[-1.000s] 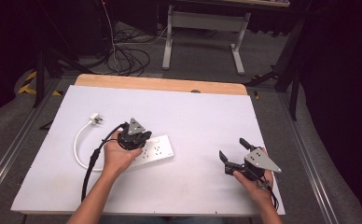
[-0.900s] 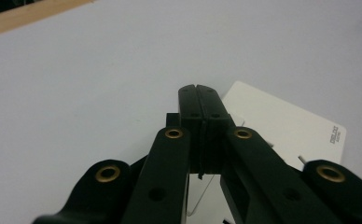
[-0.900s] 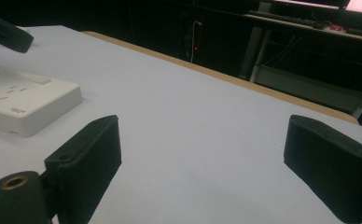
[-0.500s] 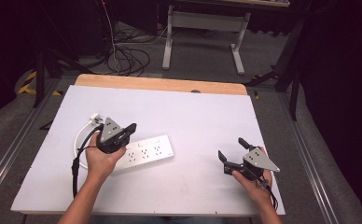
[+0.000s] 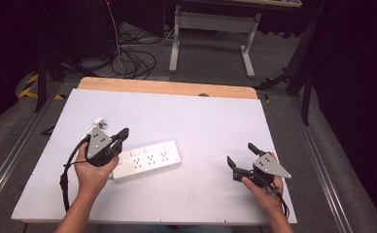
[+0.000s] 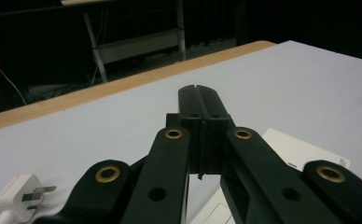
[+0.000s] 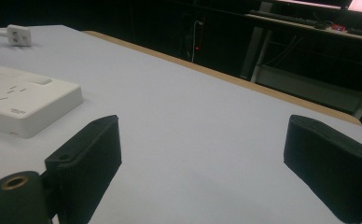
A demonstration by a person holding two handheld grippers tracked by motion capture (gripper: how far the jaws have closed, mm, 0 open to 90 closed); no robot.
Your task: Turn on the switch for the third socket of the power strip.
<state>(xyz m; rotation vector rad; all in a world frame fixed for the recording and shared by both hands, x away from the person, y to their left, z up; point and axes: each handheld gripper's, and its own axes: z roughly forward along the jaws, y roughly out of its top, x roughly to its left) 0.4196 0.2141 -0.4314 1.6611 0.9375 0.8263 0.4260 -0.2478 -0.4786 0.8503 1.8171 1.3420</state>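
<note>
On the white desk [image 5: 186,116], seen from the high view, a white rectangular plastic power strip [image 5: 147,159] lies near centre-left. Left claw [image 5: 122,133] sits at the strip's left end, jaws pressed together, nothing between them. Left gripper view adds detail: white three-pin plug [image 6: 18,195] lying low left, strip corner just beyond the closed jaws. Right claw [image 5: 240,155] is well apart on the right, jaws spread; right gripper view shows bare desk between them, strip at left.
</note>
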